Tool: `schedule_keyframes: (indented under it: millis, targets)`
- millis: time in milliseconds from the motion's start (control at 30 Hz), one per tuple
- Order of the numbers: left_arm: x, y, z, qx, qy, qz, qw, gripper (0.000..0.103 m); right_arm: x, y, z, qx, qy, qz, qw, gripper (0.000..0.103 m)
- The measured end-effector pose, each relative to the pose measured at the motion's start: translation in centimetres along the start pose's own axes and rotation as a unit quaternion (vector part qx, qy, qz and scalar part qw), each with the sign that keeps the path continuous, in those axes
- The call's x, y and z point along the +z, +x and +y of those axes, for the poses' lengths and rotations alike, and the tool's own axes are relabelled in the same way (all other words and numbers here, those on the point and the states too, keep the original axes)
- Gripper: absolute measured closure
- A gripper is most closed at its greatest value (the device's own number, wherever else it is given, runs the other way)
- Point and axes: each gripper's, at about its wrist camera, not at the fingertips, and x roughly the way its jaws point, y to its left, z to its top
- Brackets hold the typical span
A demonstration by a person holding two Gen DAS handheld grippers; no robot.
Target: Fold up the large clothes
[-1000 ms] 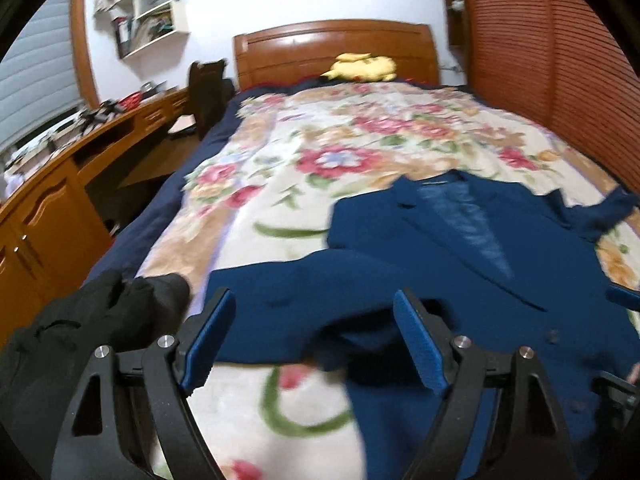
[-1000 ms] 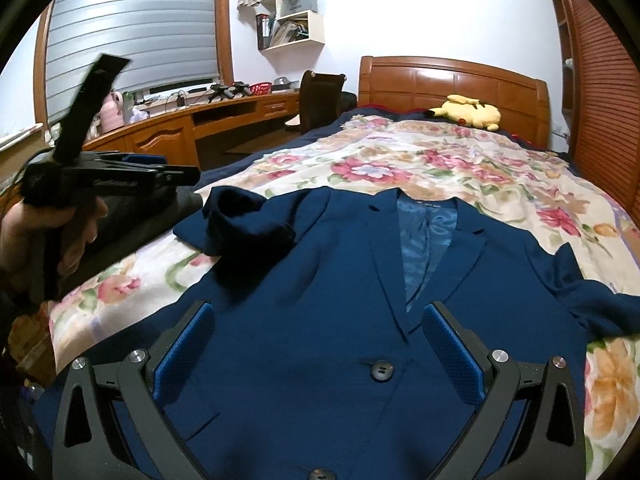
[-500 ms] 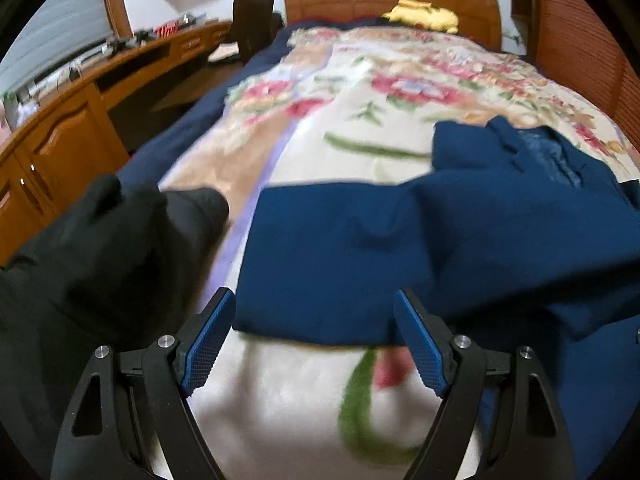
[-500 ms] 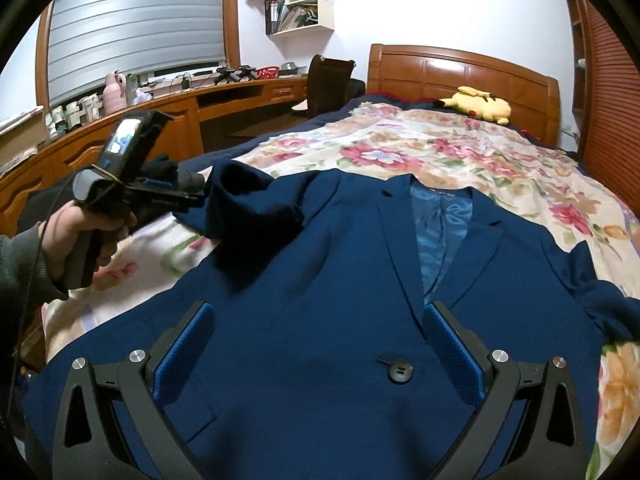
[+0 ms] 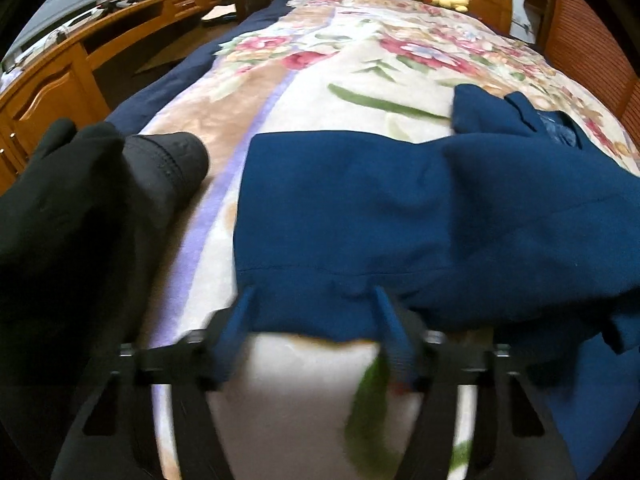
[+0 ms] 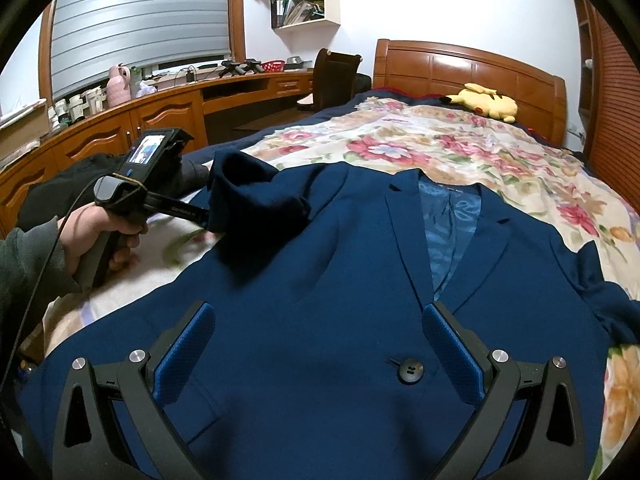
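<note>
One navy jacket [image 6: 320,300] on the bed [image 6: 460,148] — left hand-held gripper [image 5: 312,312] straddles its sleeve [image 5: 340,216] edge, unclenched; right hand-held gripper [image 6: 316,344] released, lower centre.

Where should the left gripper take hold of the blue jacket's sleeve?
At the cuff end of the sleeve, coming in low from the bed's left edge. The cuff hem lies flat and straight across the floral blanket, and the left gripper is already at it, fingers apart.

jacket [image 6: 340,280] on blanket [image 6: 460,148], plush toy [image 6: 486,104] behind, dark garment [image 5: 80,220] left
</note>
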Motion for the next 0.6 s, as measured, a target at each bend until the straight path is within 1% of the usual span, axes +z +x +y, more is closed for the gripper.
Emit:
schedule_keyframes:
  millis: [33,100,167,267,400,433,500,600]
  targets:
    - [0.0,0.0,-0.3,-0.007,0.008,0.001,0.9999,0.067,0.0,0.0,0.0,-0.002,-0.001,0.001,1.0,0.0]
    - [-0.1,-0.5,-0.8,-0.009,0.017,0.003,0.9998,0.087,-0.1,0.2,0.1,-0.013,-0.004,0.009,1.0,0.0]
    - [0.1,-1.5,-1.4,-0.007,0.025,-0.006,0.9997,0.094,0.0,0.4,-0.1,-0.01,0.0,0.013,1.0,0.0]
    - [0.6,-4.6,-2.4,-0.012,0.031,-0.044,0.9985,0.094,-0.1,0.2,0.0,-0.004,-0.001,0.015,1.0,0.0]
    - [1.1,-9.9,-5.0,-0.011,0.053,-0.107,0.9929,0.095,0.0,-0.6,0.1,0.005,-0.004,0.009,1.0,0.0]
    - [1.2,-10.8,-5.5,-0.014,0.054,-0.116,0.9917,0.095,0.0,-0.9,0.1,0.009,-0.004,0.006,1.0,0.0]
    - [1.3,-13.1,-6.6,-0.026,0.061,-0.137,0.9883,0.095,-0.1,-1.4,-0.2,0.009,-0.004,0.003,1.0,0.0]
    - [1.4,-16.7,-9.5,-0.04,0.091,-0.169,0.9805,0.095,-0.3,-2.5,-0.8,0.001,-0.001,-0.003,1.0,0.0]
